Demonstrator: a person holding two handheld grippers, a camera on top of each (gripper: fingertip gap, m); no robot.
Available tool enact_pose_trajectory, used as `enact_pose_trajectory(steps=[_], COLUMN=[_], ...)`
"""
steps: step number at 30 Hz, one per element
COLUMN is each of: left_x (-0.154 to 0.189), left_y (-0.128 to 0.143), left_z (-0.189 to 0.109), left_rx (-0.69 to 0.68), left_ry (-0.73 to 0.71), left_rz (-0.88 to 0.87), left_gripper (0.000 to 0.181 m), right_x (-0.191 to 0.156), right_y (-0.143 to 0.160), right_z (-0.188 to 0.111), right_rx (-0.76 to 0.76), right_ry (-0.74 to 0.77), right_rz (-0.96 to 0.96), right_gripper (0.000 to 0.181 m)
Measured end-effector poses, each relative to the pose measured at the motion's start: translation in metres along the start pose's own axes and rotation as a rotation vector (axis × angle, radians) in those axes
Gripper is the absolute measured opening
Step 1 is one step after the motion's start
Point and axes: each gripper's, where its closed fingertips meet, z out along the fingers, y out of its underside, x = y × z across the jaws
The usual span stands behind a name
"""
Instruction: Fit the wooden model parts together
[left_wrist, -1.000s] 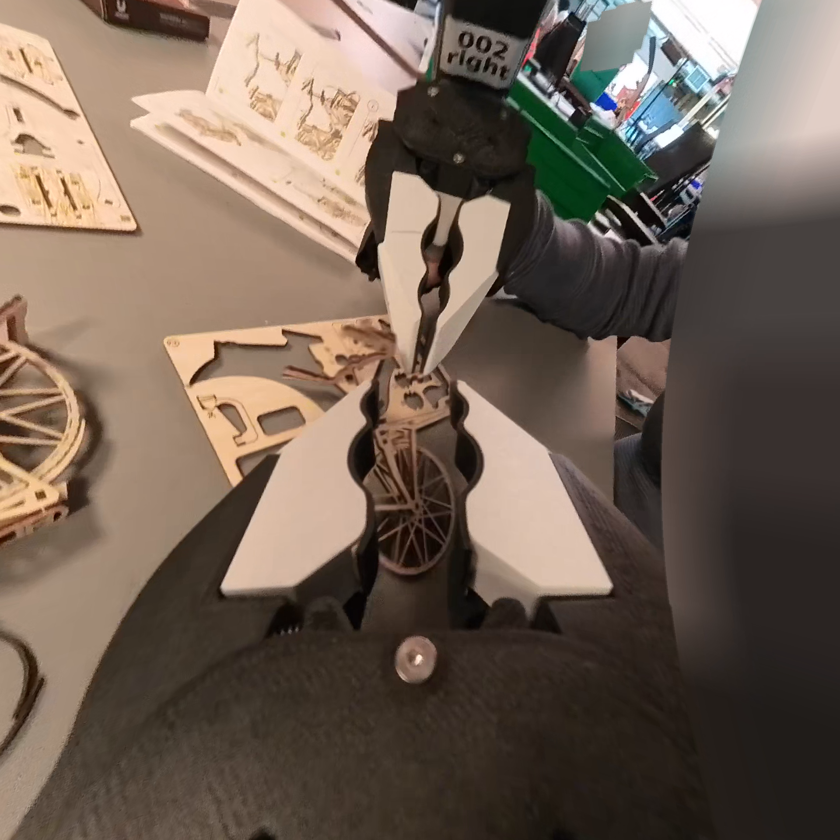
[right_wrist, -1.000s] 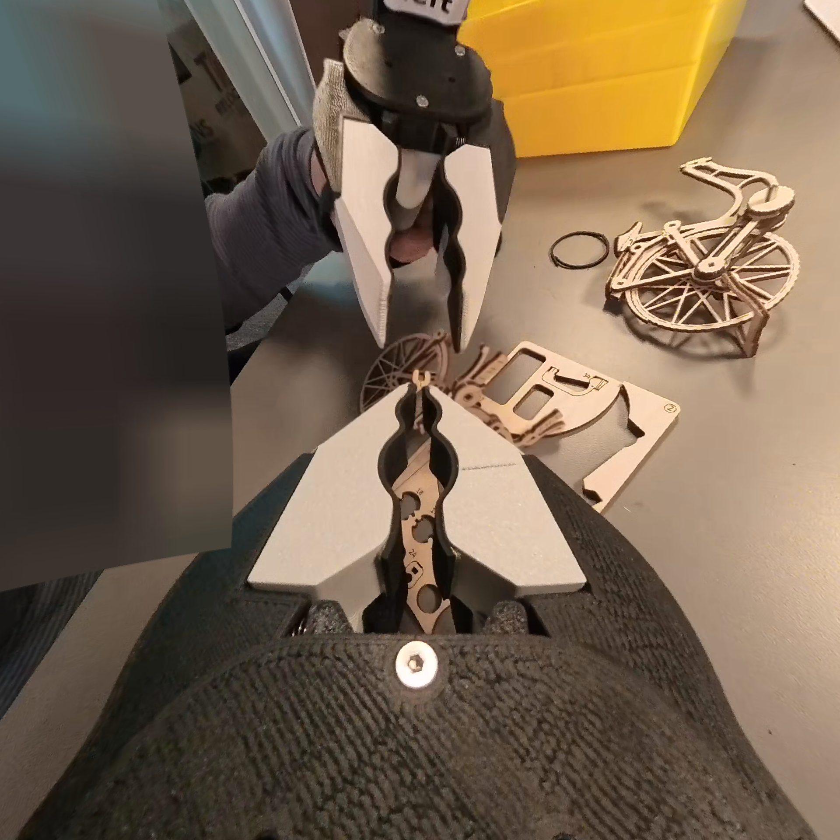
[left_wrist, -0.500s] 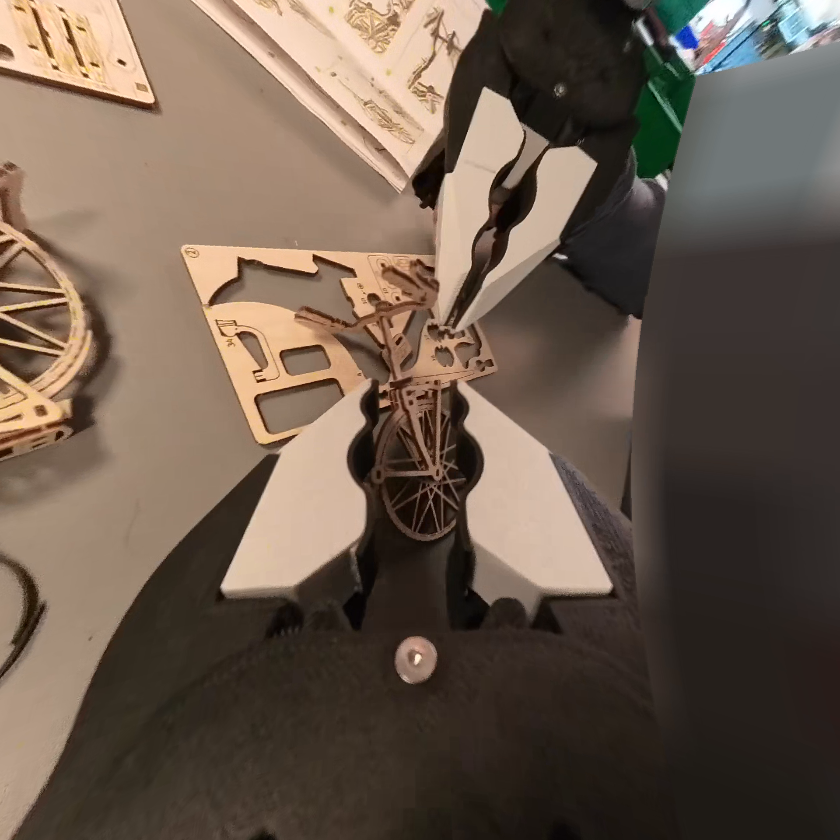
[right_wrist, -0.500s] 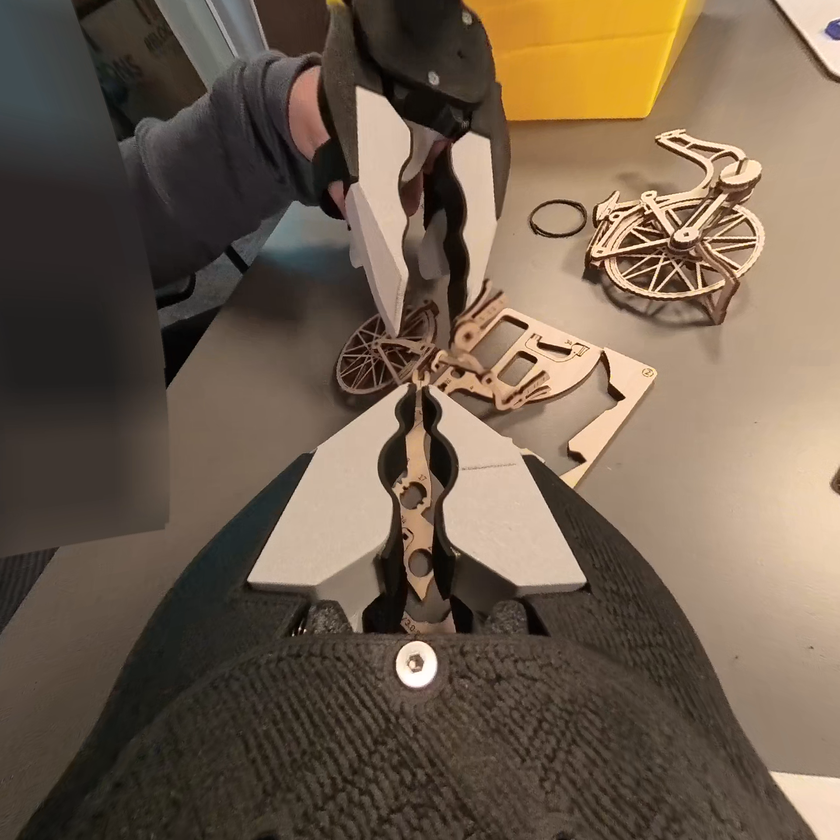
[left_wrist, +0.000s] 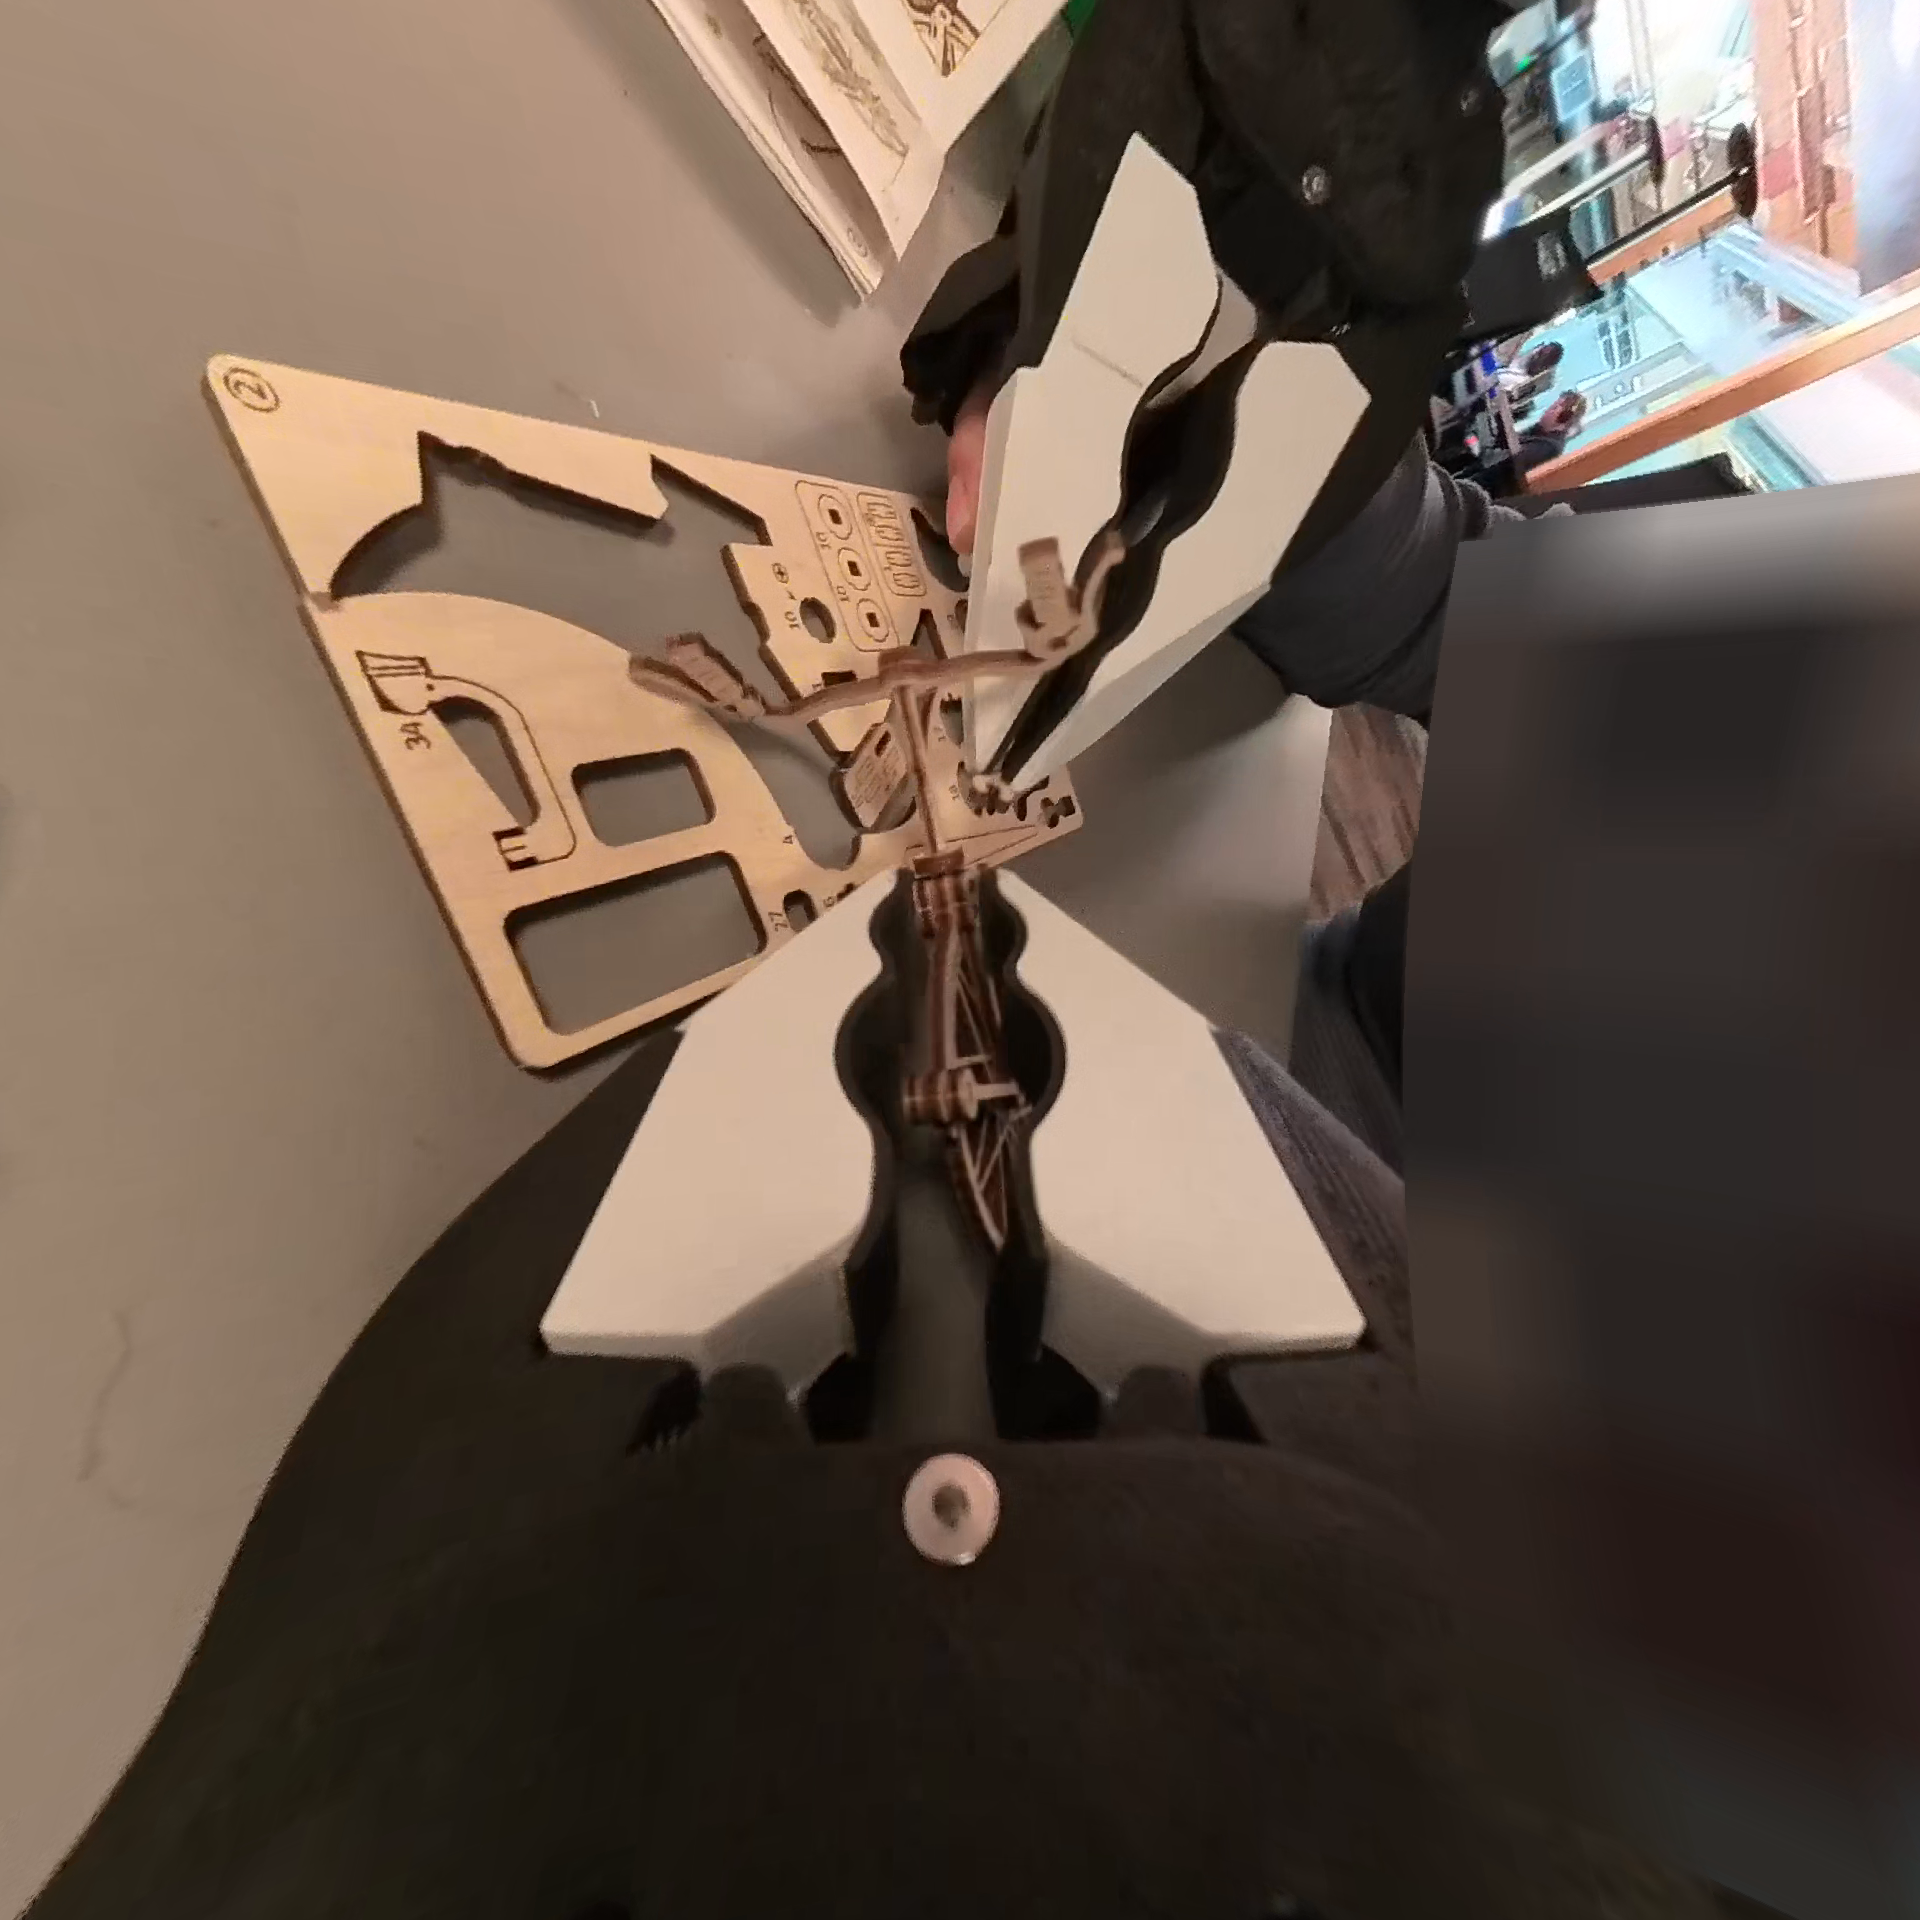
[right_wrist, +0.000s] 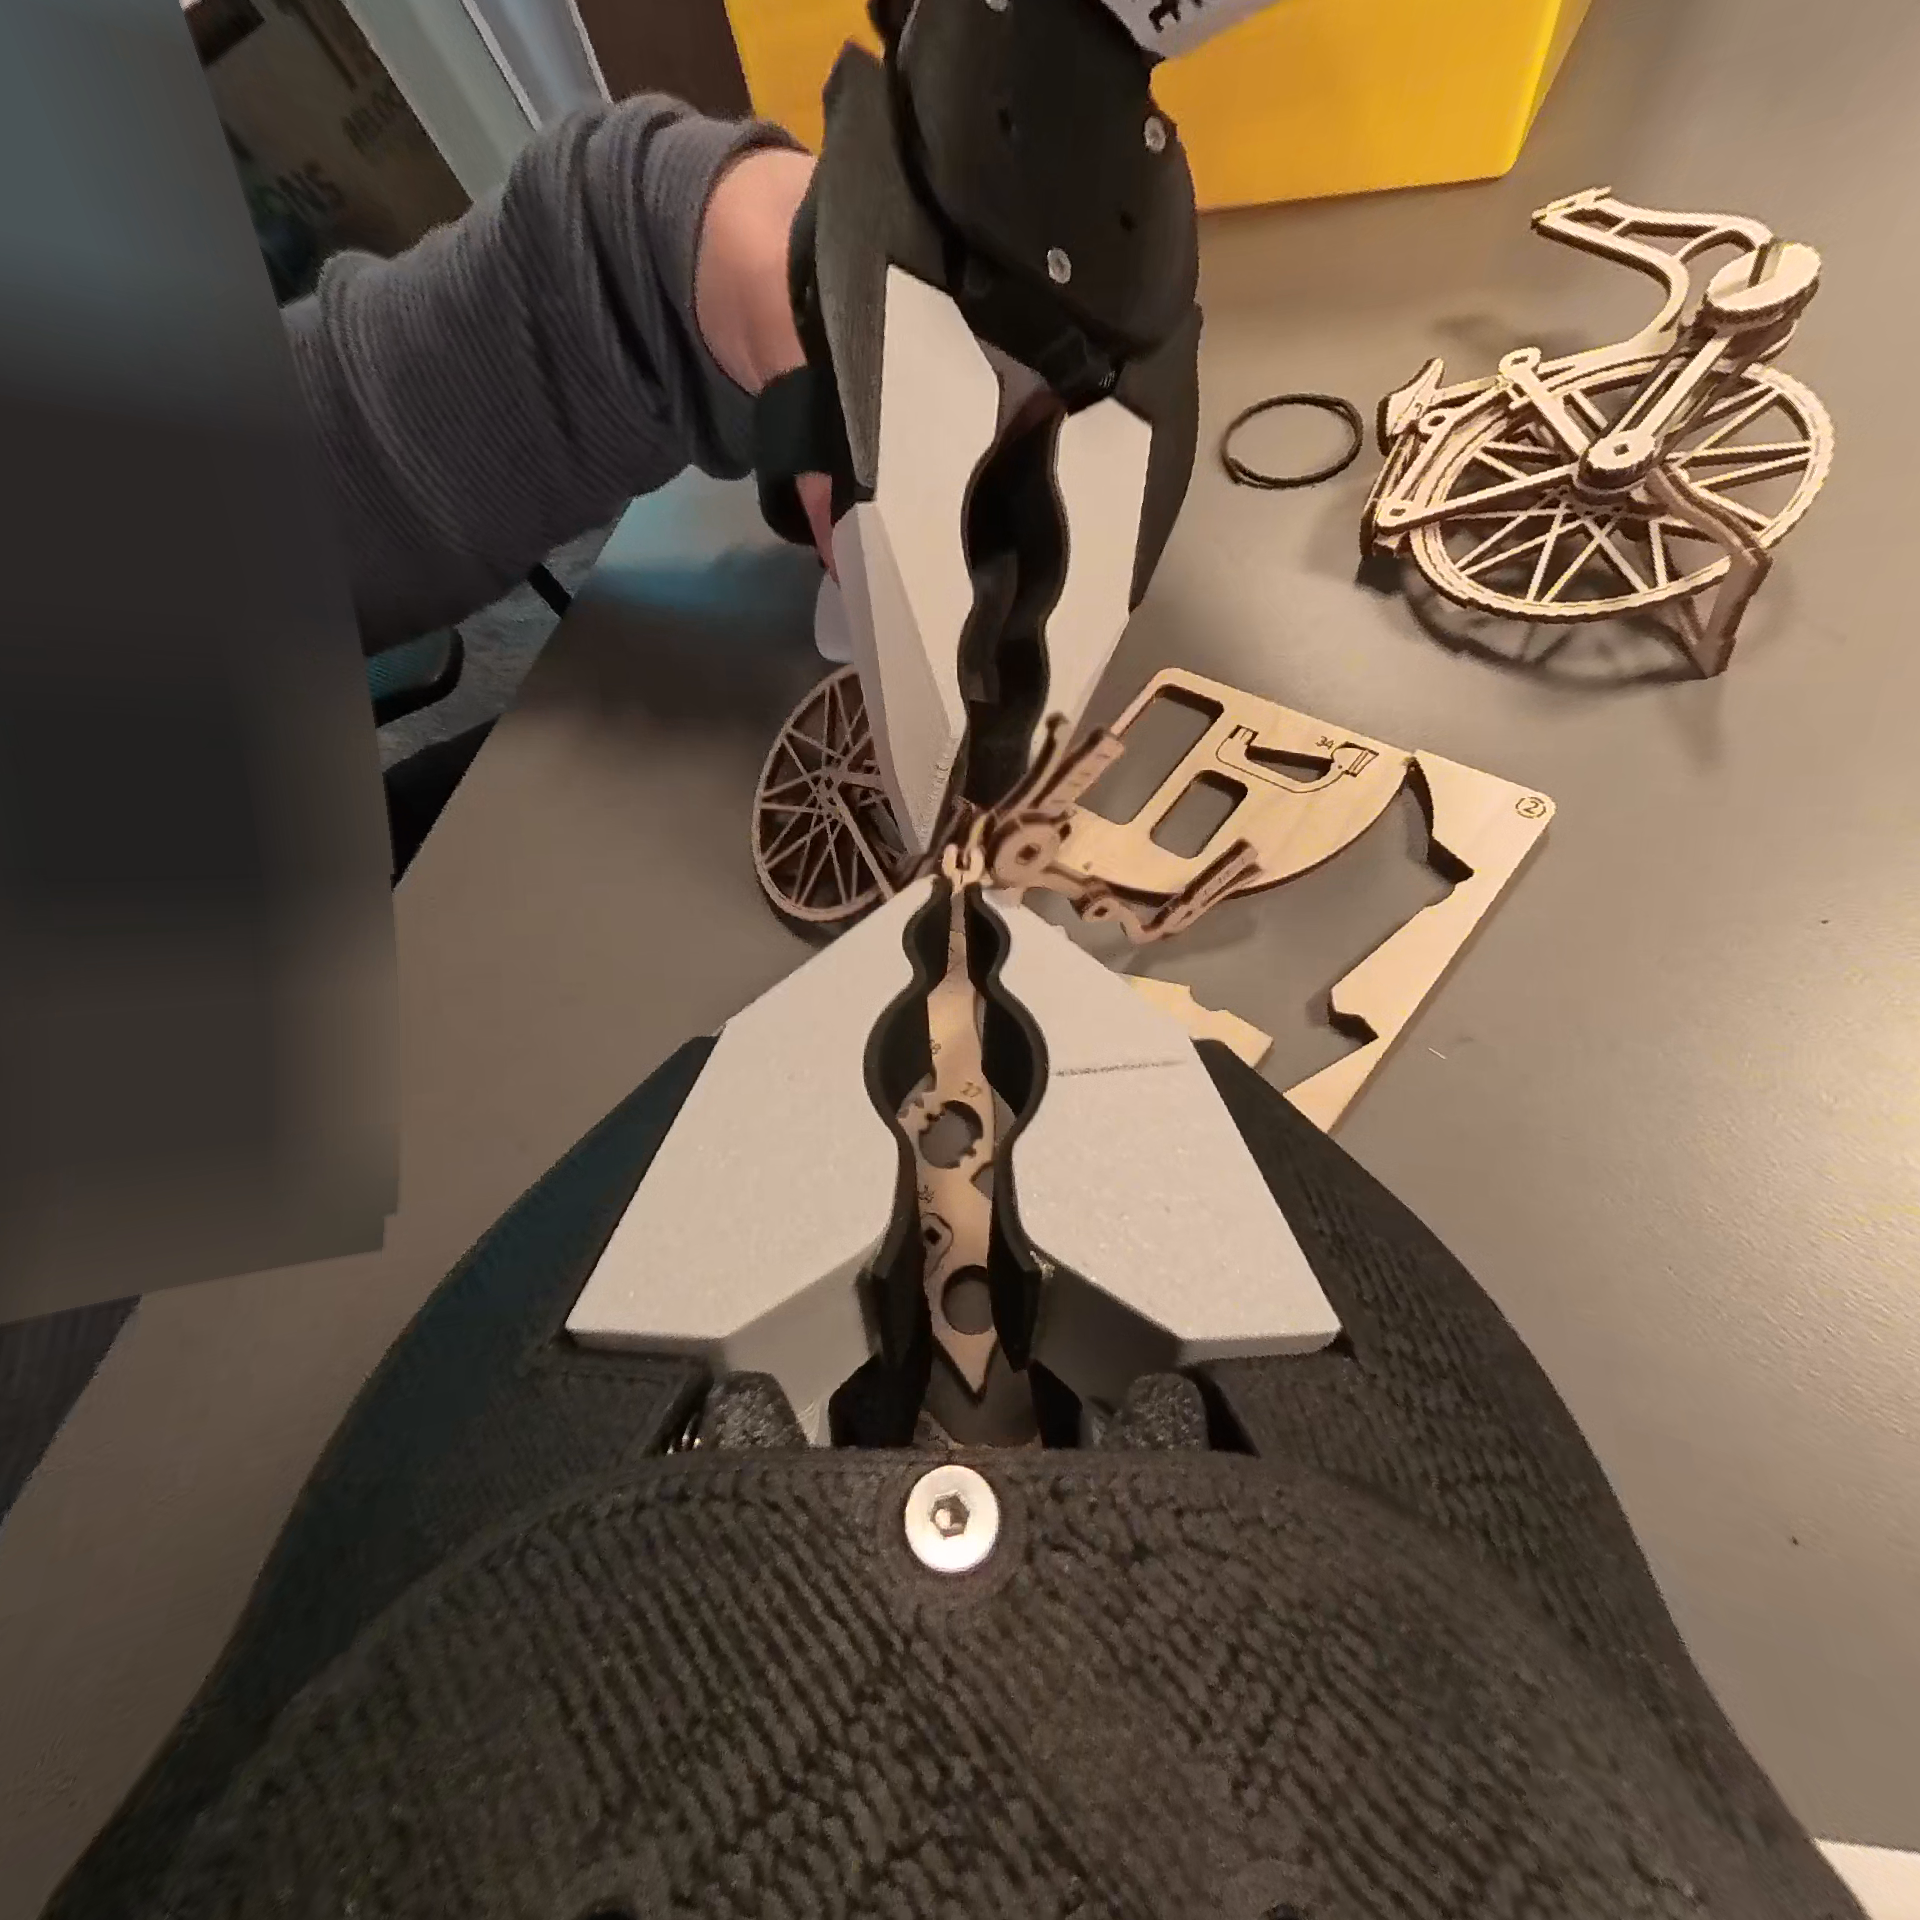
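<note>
My left gripper (left_wrist: 951, 878) is shut on a wooden front wheel with fork (left_wrist: 966, 1049), seen edge-on between its fingers. The handlebars (left_wrist: 883, 686) stick up past the fingertips. My right gripper (right_wrist: 956, 894) is shut on a small wooden part (right_wrist: 961, 868) and holds it against the handlebar stem (right_wrist: 1029, 842). In the left wrist view the right gripper (left_wrist: 992, 779) comes down from the upper right, its tips beside the stem. In the right wrist view the left gripper (right_wrist: 940, 821) reaches in from above, with the wheel (right_wrist: 821, 821) hanging behind it.
A cut-out wooden parts sheet (left_wrist: 447, 665) lies flat on the grey table under both grippers; it also shows in the right wrist view (right_wrist: 1455, 862). A partly built bicycle frame with wheel (right_wrist: 1600, 478), a black rubber ring (right_wrist: 1294, 436) and a yellow box (right_wrist: 1299, 94) stand beyond. An instruction booklet (left_wrist: 831, 125) lies far left. Left and right tips are no more than a few centimetres apart.
The left gripper has turned, so the wheel now shows edge-on, and moved nearer the sheet. The right gripper's tips have come lower and closer to the handlebar stem.
</note>
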Motion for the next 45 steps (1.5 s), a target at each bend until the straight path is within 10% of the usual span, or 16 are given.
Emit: enact_pose_trajectory(steps=[13,24,45], left_x=[0.045,0.067,0.065], left_y=[-0.015,-0.038,-0.016], left_z=[-0.018,-0.042,-0.019], left_rx=[0.216,0.487,0.267], left_ry=[-0.424,-0.526,-0.643], left_rz=[0.61,0.774,1.044], left_gripper=[0.009,0.009,0.009], right_x=[-0.044,-0.03,-0.051], right_y=[-0.041,-0.045,-0.04], right_z=[-0.022,-0.027,-0.021], right_rx=[0.181,0.176,0.163], right_ry=[-0.168,0.023,0.047], right_rz=[-0.136,-0.336,-0.611], right_gripper=[0.0,0.001,0.0])
